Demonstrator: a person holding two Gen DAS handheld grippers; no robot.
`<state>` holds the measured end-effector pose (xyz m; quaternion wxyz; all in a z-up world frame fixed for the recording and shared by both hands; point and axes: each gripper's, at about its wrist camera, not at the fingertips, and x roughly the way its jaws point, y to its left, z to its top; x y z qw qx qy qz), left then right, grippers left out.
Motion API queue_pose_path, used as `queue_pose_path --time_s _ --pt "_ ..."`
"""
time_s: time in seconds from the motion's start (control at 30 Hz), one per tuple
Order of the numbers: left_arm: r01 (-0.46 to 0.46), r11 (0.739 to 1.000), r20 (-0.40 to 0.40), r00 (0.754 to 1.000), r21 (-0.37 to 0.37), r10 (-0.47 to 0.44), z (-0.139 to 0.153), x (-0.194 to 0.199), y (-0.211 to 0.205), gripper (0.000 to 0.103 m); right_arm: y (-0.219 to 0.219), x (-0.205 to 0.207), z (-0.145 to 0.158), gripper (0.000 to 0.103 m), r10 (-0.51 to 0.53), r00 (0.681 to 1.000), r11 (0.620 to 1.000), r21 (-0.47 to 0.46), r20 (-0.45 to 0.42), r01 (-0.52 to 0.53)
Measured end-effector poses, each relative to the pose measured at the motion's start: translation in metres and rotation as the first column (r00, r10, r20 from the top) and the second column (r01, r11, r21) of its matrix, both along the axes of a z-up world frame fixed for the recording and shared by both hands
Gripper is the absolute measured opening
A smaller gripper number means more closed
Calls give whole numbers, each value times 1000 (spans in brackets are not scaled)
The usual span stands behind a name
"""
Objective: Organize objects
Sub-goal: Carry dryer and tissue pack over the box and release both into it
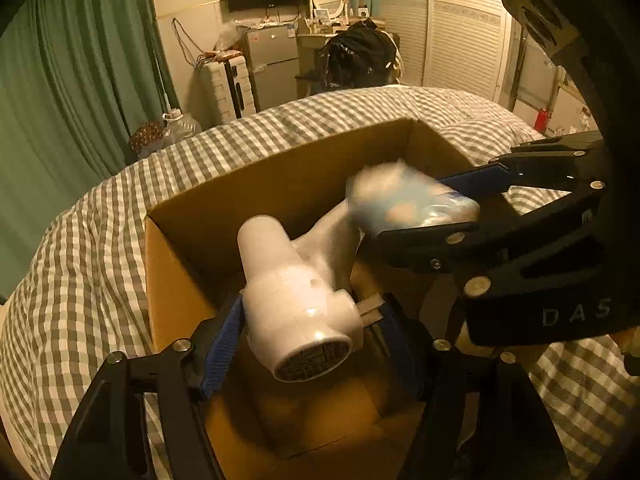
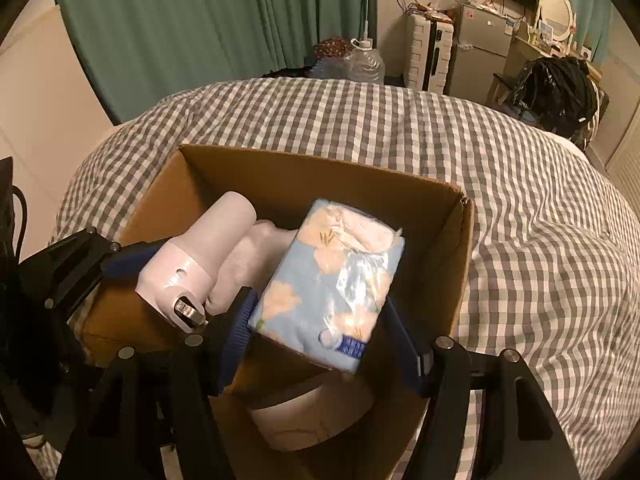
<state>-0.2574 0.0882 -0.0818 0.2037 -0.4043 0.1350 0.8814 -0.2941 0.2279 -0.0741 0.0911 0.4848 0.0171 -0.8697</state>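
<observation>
My left jaws (image 1: 308, 332) flank the smooth white dryer (image 1: 296, 300), nozzle pointing away; my right jaws (image 2: 320, 332) flank the crinkly tissue pack (image 2: 332, 280). Grip unclear. Both over the cardboard box (image 2: 452, 264) on the checked bed (image 2: 520, 184).

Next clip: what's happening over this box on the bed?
A person with tongs in each hand is packing a cardboard box that sits on a checked bedcover. The left tongs have a white hair dryer between their fingers over the open box. The right tongs have a blue flowered tissue pack between theirs beside it. Whether either grip is still tight cannot be told. Something pale already lies at the bottom.
</observation>
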Motion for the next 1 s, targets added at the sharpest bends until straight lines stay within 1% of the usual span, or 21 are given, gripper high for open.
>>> queue_pose_path --time_s 0.03,0.07,0.1,0.13,0.17,0.27,0.33,0.37,0.43,0.53,0.67,0.77,0.87,1.0 --pt "-3 1000 -19 1000 -4 3 4 3 0 93 0 1 2 72 -1 1000 1000 2 -8 1" --pt "-9 1000 -44 999 -8 9 9 6 0 97 -1 3 5 76 -5 1000 1000 8 -18 5" --pt "-15 1000 -69 997 -10 14 14 8 1 97 -3 3 10 82 -9 1000 1000 15 -27 9" --pt "-12 1000 -83 996 -14 11 20 8 2 98 -3 6 15 85 -16 999 1000 26 -43 17" --pt "-12 1000 -89 996 -18 10 24 9 3 99 -4 5 20 85 -20 998 999 31 -53 22" --pt "-33 999 -109 994 -19 30 42 13 2 100 -1 9 38 90 -56 995 998 33 -83 59" --pt "-50 999 -128 991 -7 48 60 16 0 100 5 14 52 94 -84 991 996 16 -106 87" --pt "-57 998 -140 988 2 57 67 22 -5 100 7 19 63 94 -97 987 995 -1 -128 97" --pt "-71 997 -164 984 22 74 87 34 -11 100 9 27 85 99 -113 979 994 -33 -170 109" --pt "-98 995 -198 975 34 103 116 50 -20 101 11 46 125 101 -146 960 989 -47 -240 139" --pt "-130 991 -242 961 44 136 158 71 -32 102 6 73 173 101 -164 938 986 -56 -304 154" --pt "-148 988 -259 953 48 156 185 89 -41 102 3 105 206 101 -158 919 987 -31 -360 158" --pt "-159 985 -278 945 68 172 212 113 -48 103 -3 135 233 101 -147 904 987 0 -402 160" --pt "-163 982 -334 924 99 187 245 145 -55 103 -9 178 262 102 -120 883 988 28 -454 149"
